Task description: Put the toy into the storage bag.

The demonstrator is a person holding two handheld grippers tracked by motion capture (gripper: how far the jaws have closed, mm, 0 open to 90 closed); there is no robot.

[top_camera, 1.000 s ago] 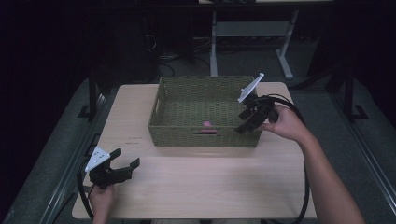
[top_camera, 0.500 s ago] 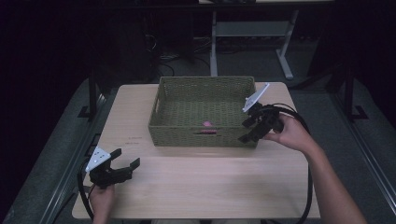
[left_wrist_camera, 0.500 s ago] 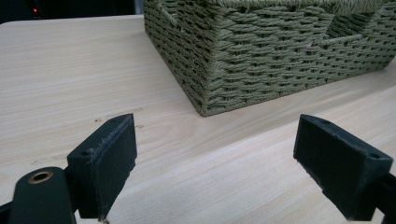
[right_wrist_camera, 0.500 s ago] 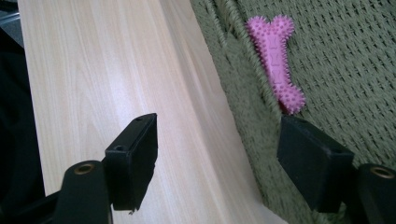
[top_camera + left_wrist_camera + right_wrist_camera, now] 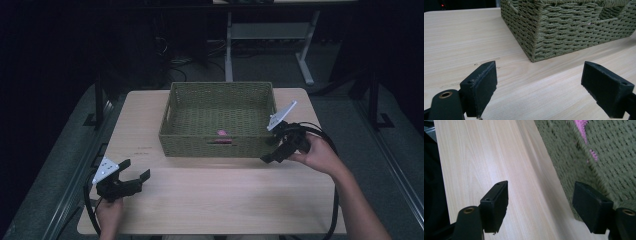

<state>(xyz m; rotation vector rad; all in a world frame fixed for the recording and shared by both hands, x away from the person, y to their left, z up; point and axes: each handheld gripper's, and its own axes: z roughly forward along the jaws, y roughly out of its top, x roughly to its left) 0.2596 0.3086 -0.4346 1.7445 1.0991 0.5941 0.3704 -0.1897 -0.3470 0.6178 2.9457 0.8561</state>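
A green woven basket [image 5: 220, 144] stands on the far middle of the wooden table [image 5: 220, 195]. A small pink object [image 5: 221, 133] lies inside it near the front wall, and pink shows through the weave [image 5: 584, 130] in the right gripper view. My right gripper [image 5: 272, 156] is held at the basket's front right corner, open and empty, with the basket wall [image 5: 579, 165] beside one jaw. My left gripper [image 5: 134, 176] rests open and empty near the table's front left, pointing toward the basket's corner [image 5: 534, 50].
A white desk frame [image 5: 265, 35] and cables stand on the dark floor behind the table. The table's front half is bare wood. Black cables trail from both grippers over the table edges.
My right gripper has drawn back from over the basket's right rim, down and toward me, to the table beside the front right corner. The left gripper has stayed put.
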